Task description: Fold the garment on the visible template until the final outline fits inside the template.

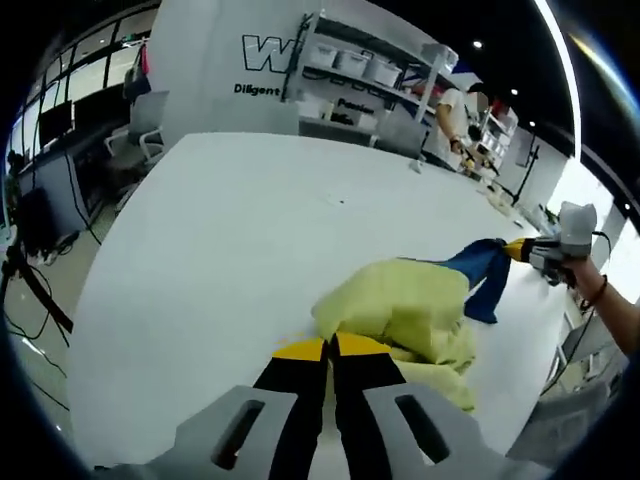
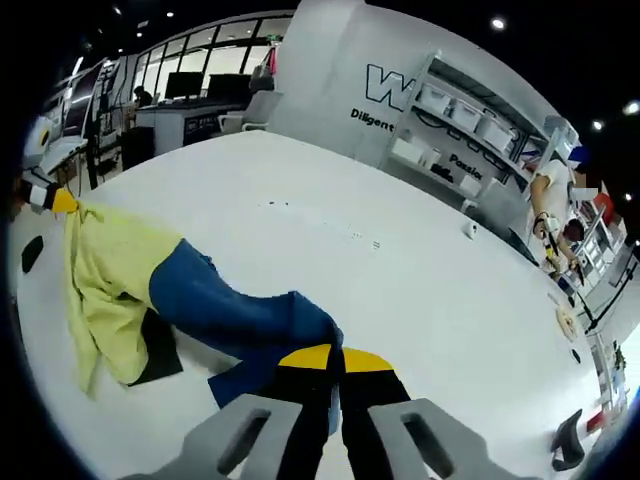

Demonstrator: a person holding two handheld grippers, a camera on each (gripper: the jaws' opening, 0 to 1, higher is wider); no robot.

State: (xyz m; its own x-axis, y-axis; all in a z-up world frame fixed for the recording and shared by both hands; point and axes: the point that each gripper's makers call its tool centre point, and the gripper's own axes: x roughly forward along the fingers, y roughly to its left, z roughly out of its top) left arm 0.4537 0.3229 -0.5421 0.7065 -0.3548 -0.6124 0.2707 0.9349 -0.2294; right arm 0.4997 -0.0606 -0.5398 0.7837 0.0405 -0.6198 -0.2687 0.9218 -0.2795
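Note:
The garment is yellow (image 1: 405,310) with a blue part (image 1: 485,272), and it hangs bunched over the white table (image 1: 250,230). My left gripper (image 1: 330,346) is shut on its yellow end. In the left gripper view, my right gripper (image 1: 520,250) grips the blue end at the far right, held by a hand. In the right gripper view, my right gripper (image 2: 337,356) is shut on the blue cloth (image 2: 240,305). The yellow cloth (image 2: 110,280) stretches left to my left gripper (image 2: 62,202). A dark patch (image 2: 158,362) lies under the garment.
The wide white table (image 2: 400,260) runs far ahead. Behind it stand shelves with white bins (image 2: 460,115) and a wall with lettering. A person (image 2: 550,205) works at the far right. Desks with monitors (image 2: 200,90) and chairs sit beyond the left edge.

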